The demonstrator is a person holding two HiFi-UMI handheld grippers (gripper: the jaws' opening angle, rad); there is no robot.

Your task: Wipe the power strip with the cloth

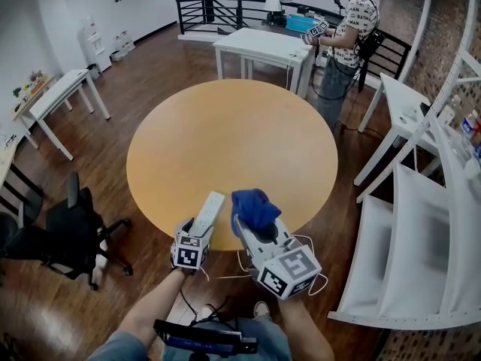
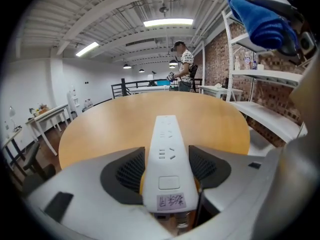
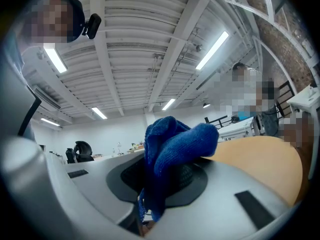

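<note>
We see the left claw (image 1: 201, 229) (image 2: 168, 160) with its jaws standing wide, the ribbed black pads pressed against both long sides of the power strip (image 1: 211, 207) (image 2: 167, 145). The strip is a long, slim bar of smooth white plastic with rounded edges. Socket slots run along its top face, and a square button and a small paper label sit at the near end. It juts forward from the claw, and its far end reaches over the near rim of the surface (image 1: 225, 138) (image 2: 120, 121), a round top of pale matte wood. We cannot tell whether the strip touches the wood.

The right claw (image 1: 255, 221) (image 3: 162, 179) is just beside it, its jaws closed on the cloth (image 1: 253, 206) (image 3: 172, 146). This is a deep blue, soft, nubby fabric, bunched into a rounded lump that bulges above the jaws, with a fold hanging down between them. In the head view the cloth sits near the strip's right side, and the two are apart.
</note>
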